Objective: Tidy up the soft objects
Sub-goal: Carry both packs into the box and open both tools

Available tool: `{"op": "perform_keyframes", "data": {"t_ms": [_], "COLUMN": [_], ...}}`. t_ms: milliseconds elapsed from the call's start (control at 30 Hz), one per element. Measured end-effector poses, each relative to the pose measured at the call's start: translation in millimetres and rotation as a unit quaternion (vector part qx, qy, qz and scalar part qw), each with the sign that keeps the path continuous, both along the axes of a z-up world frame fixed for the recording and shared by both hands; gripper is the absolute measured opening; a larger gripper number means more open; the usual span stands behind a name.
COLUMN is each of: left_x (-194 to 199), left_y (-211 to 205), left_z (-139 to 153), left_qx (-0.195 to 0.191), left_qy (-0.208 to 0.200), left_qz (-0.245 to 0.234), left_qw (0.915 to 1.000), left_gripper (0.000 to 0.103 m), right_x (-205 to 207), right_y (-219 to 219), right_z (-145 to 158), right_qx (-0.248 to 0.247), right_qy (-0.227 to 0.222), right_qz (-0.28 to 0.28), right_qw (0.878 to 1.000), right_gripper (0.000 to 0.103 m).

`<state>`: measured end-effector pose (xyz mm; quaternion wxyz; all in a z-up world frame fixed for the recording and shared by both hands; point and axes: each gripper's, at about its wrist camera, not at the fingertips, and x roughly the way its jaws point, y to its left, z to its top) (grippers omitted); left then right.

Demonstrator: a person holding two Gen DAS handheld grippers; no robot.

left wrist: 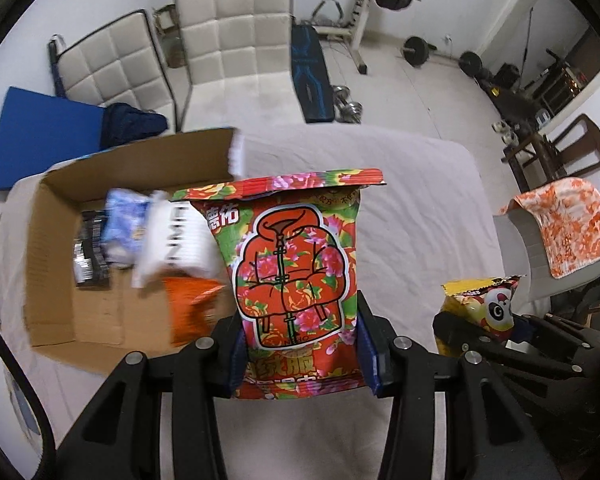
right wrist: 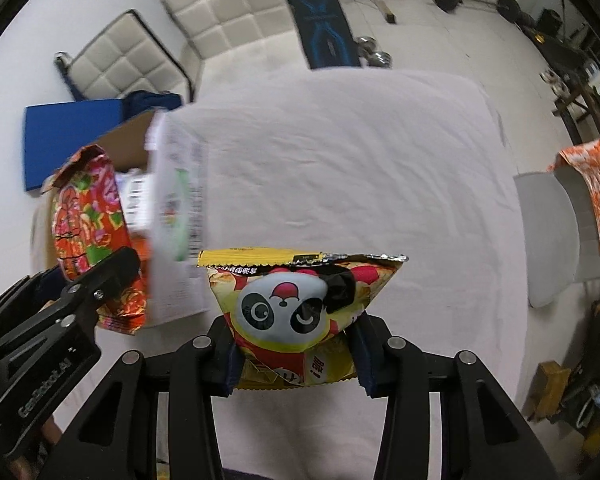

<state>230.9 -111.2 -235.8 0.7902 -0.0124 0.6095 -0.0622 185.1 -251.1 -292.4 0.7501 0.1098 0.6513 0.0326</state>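
A red floral packet [left wrist: 296, 284] stood upright, long axis vertical, clamped in the left claw [left wrist: 300, 344] just right of the cardboard box [left wrist: 52, 248]. The right claw [right wrist: 296, 348] gripped a yellow panda bag [right wrist: 300, 308] farther right of the box. Several packets already lay inside; these two apparently remained.

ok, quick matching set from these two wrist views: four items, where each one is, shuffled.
Items:
1. floral packet
2. panda packet
3. orange packet
4. orange-patterned towel

Places:
A. in the cardboard box
B. in the right gripper
C. draped over a chair
D. in the left gripper

Pairs: 1-D, 2-B, 3-A, 4-C
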Motion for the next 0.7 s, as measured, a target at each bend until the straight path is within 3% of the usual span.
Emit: {"op": "perform_keyframes", "data": {"t_ms": [167,333,500,700], "left_x": [-16,-30,-32,-19], "left_y": [59,131,190,243], "left_z": [20,15,-12,-50], "left_qx": [0.004,0.021,0.021,-0.023], "left_qy": [-0.007,0.003,0.035,0.086], "left_qz": [0.018,0.046,0.070,0.083], "left_qw": [0.9998,0.9987,0.9967,0.9926], "left_gripper": [0.042,0.042,0.042,0.042], "right_x": [-5,1,11,27], "right_y": [67,137,204,260], "right_z": [28,26,6,-40], "right_qx": [0.018,0.043,0.053,0.058], "right_qy": [-0.019,-0.016,-0.008,0.015], "right_qz": [0.035,0.066,0.097,0.113], "right_qw": [0.999,0.997,0.994,0.992], "right_gripper": [0.046,0.046,0.046,0.046]}}
